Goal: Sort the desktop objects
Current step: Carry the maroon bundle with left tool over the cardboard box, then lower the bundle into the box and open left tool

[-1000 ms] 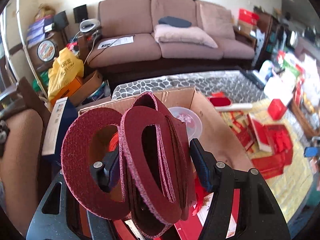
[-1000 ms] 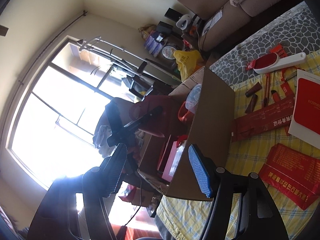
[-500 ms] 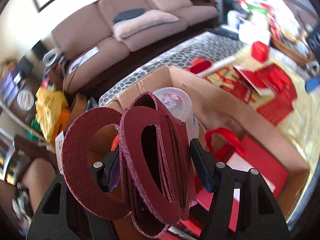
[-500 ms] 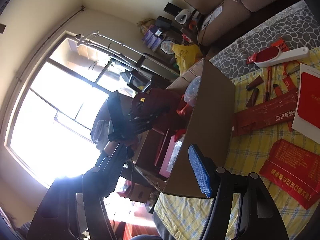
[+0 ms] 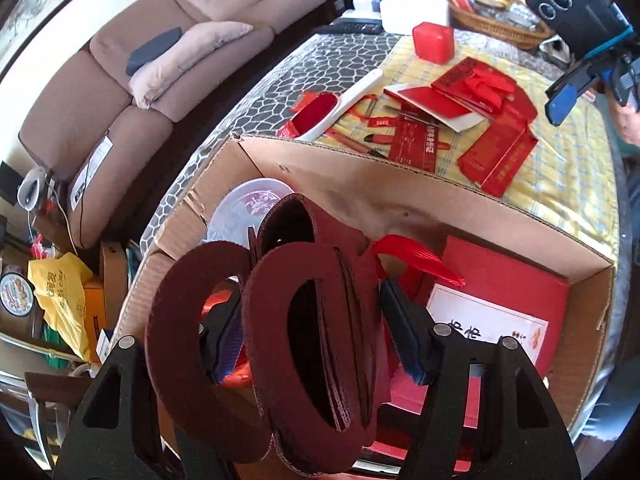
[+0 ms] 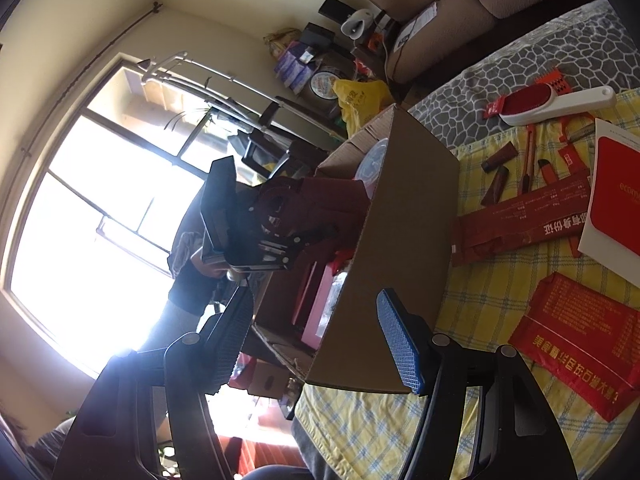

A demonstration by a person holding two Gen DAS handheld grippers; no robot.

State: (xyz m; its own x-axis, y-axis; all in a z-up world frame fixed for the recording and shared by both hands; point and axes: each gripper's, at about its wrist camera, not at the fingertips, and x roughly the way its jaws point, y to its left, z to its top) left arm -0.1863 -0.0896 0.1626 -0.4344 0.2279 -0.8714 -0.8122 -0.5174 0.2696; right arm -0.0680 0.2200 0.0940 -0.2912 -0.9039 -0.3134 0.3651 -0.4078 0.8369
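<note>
a: state the load and its position.

b: the left gripper [image 5: 310,330] pinches a bundle of dark red felt bags [image 5: 316,320] with oval cut-out handles. the bundle hangs over the open cardboard box [image 5: 400,184], above a red gift box [image 5: 500,292] and beside a clear plastic lid [image 5: 248,208].

a: handling properties?

b: judged light, soft and floppy. the matte, fuzzy felt should resist slipping on the ribbed pads. one outer layer [image 5: 192,344] has splayed outside the left finger and is not clamped; it may snag on the box wall. not fragile.

a: recommended hold?

b: across the stacked layers just below the handle holes, where the bundle is thickest. the present hold is about there.

a: right gripper?

b: the right gripper [image 6: 320,344] has fingers spread and holds nothing. it hovers outside the box, over the yellow checked cloth [image 6: 492,280].

a: remaining items?

b: flat glossy red envelopes [image 6: 576,344] and a stiff white-handled lint brush [image 6: 560,102] lie on the table.
</note>
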